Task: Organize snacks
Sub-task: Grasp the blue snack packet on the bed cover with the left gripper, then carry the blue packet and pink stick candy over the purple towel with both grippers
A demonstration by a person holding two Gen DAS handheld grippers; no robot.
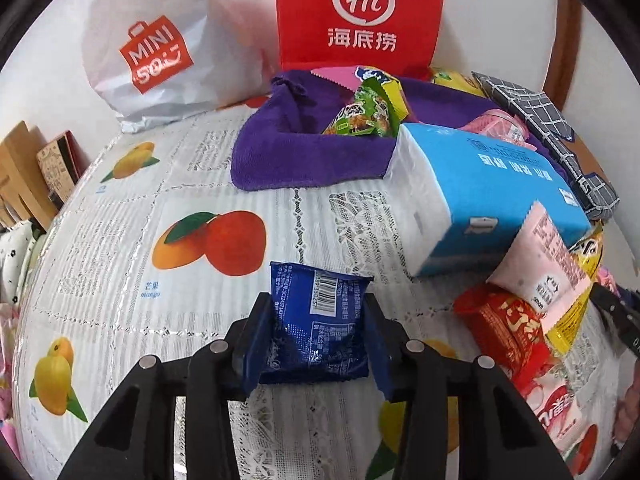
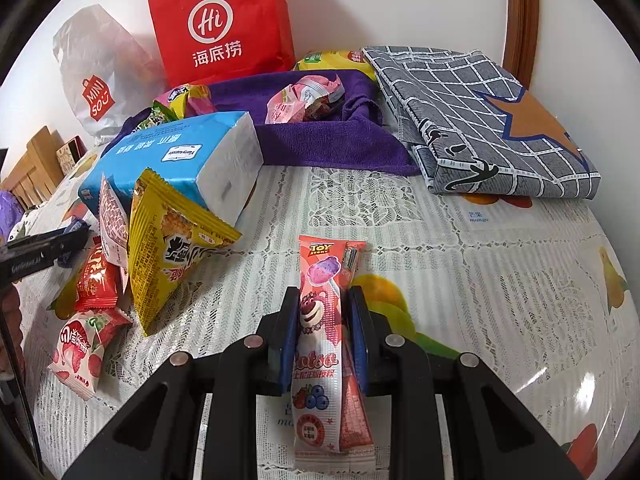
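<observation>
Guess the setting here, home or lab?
Likely a home dining table: a plastic lace-pattern tablecloth printed with fruit, a red paper restaurant carrier bag and a white plastic shop bag against the wall, and a blue soft pack of tissues among loose snacks.

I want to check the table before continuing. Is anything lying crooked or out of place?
Yes. The blue tissue pack sits tilted, one end propped on the purple cloth, not flat. Beside it, loose snacks lie in a heap, a yellow packet leaning against it. Nothing looks spilled or torn.
</observation>
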